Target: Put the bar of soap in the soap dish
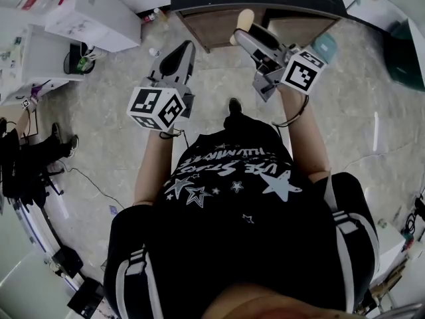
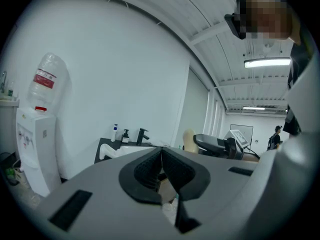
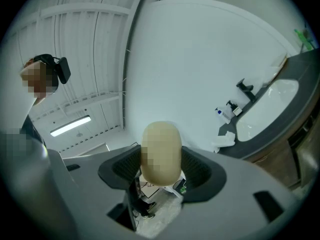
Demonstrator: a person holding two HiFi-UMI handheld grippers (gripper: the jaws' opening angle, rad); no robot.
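Soap (image 1: 245, 18) at twelve o'clock in the head view: a pale cream oval sticking out past the tips of the right gripper (image 1: 244, 33), which is clamped on it just short of the dark counter (image 1: 265, 4). The left gripper (image 1: 186, 48) sits at eleven o'clock, carrying nothing.

Over to the left gripper view: its jaws are pressed together with nothing between them. The white sink (image 2: 122, 151) and black faucet (image 2: 142, 135) lie out at nine o'clock.

Now the right gripper view: the bar is dead centre, smooth, rounded, matte cream. Its lower half is pinched between the ribbed pads (image 3: 195, 168) and its upper half stands free. The basin curves away at three o'clock. I can't pick out a soap dish in any view.

So the job, as I read it, is to carry and place. A rounded bar like this looks prone to slipping, so keep the squeeze even. Find the dish on the counter, come down low over it, and let go only once the bar rests inside.
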